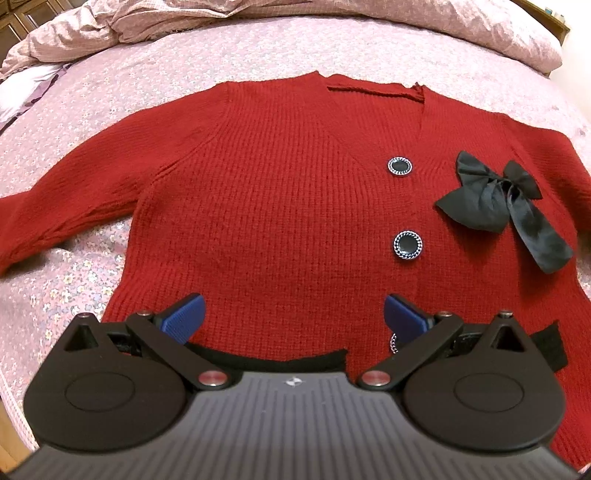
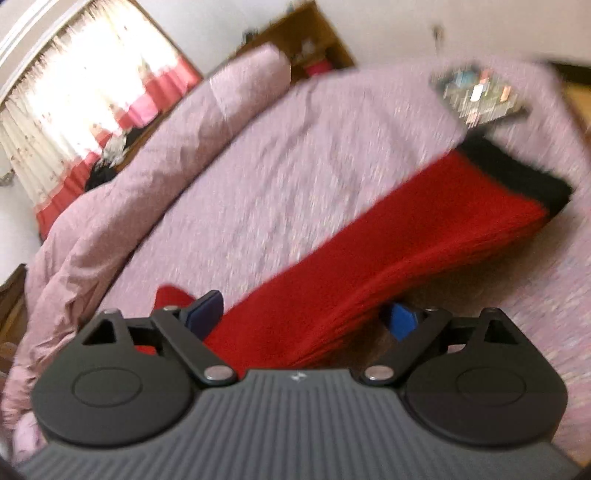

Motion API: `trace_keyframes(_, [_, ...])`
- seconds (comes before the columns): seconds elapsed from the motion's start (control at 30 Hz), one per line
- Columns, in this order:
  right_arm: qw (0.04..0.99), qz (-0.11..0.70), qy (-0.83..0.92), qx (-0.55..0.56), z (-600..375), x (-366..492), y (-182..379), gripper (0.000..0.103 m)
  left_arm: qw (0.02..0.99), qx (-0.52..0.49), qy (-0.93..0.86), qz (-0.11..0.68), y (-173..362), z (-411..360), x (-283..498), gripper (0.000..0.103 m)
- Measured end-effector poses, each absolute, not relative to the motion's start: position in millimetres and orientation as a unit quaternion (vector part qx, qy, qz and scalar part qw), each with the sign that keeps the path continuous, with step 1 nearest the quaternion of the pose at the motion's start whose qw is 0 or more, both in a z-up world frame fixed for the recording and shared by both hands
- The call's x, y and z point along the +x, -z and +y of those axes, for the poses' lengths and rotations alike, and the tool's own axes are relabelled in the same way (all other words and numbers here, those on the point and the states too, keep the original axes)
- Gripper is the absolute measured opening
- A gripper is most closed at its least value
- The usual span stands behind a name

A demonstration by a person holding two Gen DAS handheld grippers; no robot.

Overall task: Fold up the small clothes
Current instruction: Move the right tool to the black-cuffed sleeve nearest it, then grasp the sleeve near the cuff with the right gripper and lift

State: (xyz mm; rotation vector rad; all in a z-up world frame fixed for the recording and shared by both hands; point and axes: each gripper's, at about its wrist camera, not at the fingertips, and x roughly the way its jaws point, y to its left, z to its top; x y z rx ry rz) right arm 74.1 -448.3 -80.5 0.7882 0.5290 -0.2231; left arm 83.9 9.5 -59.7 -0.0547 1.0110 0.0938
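A red knit cardigan (image 1: 277,184) lies flat, front up, on the pink floral bed sheet (image 1: 92,110). It has two black round buttons (image 1: 407,244), a black bow (image 1: 491,203) and a black hem band (image 1: 550,347). My left gripper (image 1: 291,306) hovers open over the lower front near the hem, nothing between its blue pads (image 1: 184,317). In the blurred right wrist view, the red sleeve (image 2: 406,240) with its black cuff (image 2: 517,173) runs diagonally away. My right gripper (image 2: 303,314) stands wide open with the sleeve's near part between its fingers.
A crumpled pink quilt (image 1: 147,26) is piled along the far side of the bed, also seen as a long roll (image 2: 147,184). A small patterned item (image 2: 476,92) lies on the sheet beyond the cuff. A bright curtained window (image 2: 74,92) is behind.
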Motion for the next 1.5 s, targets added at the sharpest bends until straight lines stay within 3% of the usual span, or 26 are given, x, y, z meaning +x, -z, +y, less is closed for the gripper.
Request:
trace_keyframes(0.07, [0.861,0.274,0.106,0.415,-454,84,97,0.088,0.873,-0.026,-0.045,0.484,60,10,84,0.103])
trace_keyframes(0.57, [0.863,0.313,0.096,0.385,-454,99,91,0.087,0.879,-0.034,-0.024,0.474,53,7,76,0.103])
trace_keyframes(0.67, [0.863,0.326,0.122,0.367,-450,105,82,0.066,0.883,-0.032,-0.024,0.468,48,8,74,0.103])
trace_keyframes(0.7, [0.869,0.322,0.127,0.355,-447,106,78,0.047,0.884,-0.031,-0.025,0.466,47,9,73,0.103])
trace_keyframes(0.77, [0.878,0.314,0.132,0.336,-443,105,70,0.025,0.885,-0.031,-0.027,0.463,44,11,73,0.103])
trace_keyframes(0.87, [0.895,0.289,0.127,0.314,-437,103,55,0.018,0.886,-0.031,-0.029,0.461,41,13,74,0.103])
trace_keyframes(1.5, [0.946,0.251,-0.011,0.204,-339,118,-15,0.017,0.890,-0.041,-0.042,0.451,31,32,74,0.103])
